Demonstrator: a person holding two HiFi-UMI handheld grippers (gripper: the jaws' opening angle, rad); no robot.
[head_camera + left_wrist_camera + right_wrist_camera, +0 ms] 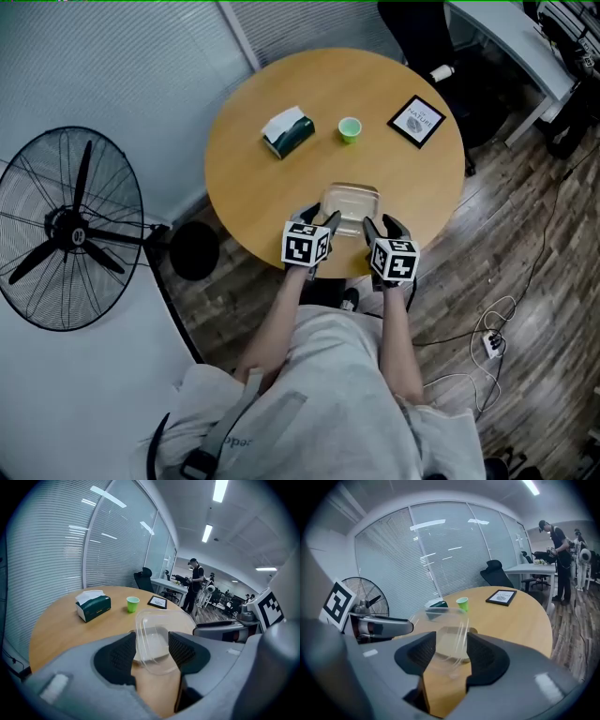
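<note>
Clear plastic container [350, 208]: on the round wooden table [253, 187], at the edge nearest the person, between the two grippers; see-through lid over a shallow tray, smeared with blur in the right gripper view, so its tilt cannot be told.

Left gripper [325, 228]: at the container's near left corner. Jaws apart in the left gripper view, with the container's near rim [157, 667] between the dark ribbed pads [117, 656] – not pinched shut on it.

Right gripper [372, 232]: at the near right corner, just beside the left one. Jaws likewise spread in the right gripper view, the blurred clear lid [447, 634] standing in the gap – no clamp to be seen.

Green cup [350, 129]: upright, near the table's middle, beyond the container and apart from it.

Tissue box [288, 131]: dark green, a white tissue sticking out of the top, left of the cup.

Framed card [417, 121]: flat on the table, black border, right of the cup near the far edge.

Standing fan [70, 230]: on the floor, left of the table, well apart.

Power strip [492, 345]: on the wooden floor at the right, with white cable.

Background: a person standing [192, 585] at desks far across the room.
</note>
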